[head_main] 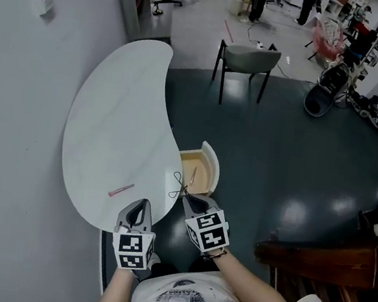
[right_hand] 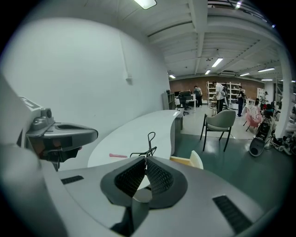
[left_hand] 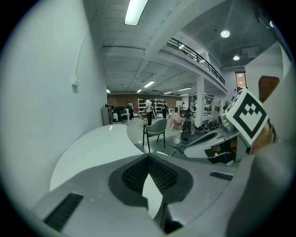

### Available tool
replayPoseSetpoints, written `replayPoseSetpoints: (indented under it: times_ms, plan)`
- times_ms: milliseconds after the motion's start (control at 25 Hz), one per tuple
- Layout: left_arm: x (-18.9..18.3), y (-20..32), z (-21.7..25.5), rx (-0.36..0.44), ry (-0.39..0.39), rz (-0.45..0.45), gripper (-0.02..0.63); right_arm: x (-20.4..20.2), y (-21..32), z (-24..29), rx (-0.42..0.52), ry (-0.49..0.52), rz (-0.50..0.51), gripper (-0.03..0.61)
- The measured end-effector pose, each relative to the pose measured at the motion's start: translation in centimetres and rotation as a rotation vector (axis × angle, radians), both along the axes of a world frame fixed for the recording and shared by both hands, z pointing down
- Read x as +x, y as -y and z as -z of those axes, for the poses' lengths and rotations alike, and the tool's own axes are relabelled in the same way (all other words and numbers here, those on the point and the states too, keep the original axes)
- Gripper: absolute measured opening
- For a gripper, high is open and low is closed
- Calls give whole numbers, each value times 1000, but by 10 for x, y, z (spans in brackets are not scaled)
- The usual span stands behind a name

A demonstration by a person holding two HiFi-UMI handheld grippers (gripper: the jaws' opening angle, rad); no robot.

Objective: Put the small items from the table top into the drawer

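My right gripper (head_main: 185,195) is shut on a small black wire clip (head_main: 179,183), which it holds just off the table's right edge, next to the open drawer (head_main: 210,163). In the right gripper view the wire loops (right_hand: 149,142) stick up from the closed tips (right_hand: 145,162), with the pale wooden drawer (right_hand: 187,160) just beyond. My left gripper (head_main: 140,207) hangs over the near end of the white curved table (head_main: 115,121), shut with nothing in it (left_hand: 149,157). A thin pink stick (head_main: 121,190) lies on the table ahead of it and also shows in the right gripper view (right_hand: 118,156).
A grey wall runs along the table's left side. A grey chair (head_main: 246,60) stands on the dark floor beyond the drawer. Brown wooden furniture (head_main: 327,265) is at the lower right. People and shelves stand far at the back.
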State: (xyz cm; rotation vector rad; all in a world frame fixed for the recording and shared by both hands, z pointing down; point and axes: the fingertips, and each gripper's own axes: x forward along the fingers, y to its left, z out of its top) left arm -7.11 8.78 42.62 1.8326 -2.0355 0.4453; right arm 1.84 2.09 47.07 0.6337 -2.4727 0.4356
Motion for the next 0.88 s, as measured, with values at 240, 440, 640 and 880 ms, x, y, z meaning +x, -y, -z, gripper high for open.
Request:
replayPoseSetpoints:
  times_ms: [240, 440, 640, 880]
  plan:
    - [58, 43, -5, -1, 2, 4, 20, 55, 40, -3, -4, 9, 15, 32]
    - [99, 67, -17, -10, 3, 8, 20, 91, 60, -14, -13, 10, 32, 32]
    - [125, 80, -18, -19, 16, 17, 20, 119, 76, -18, -25, 26, 32, 32]
    - [133, 90, -21, -44, 37, 10, 20, 132, 86, -20, -42, 42, 20, 32]
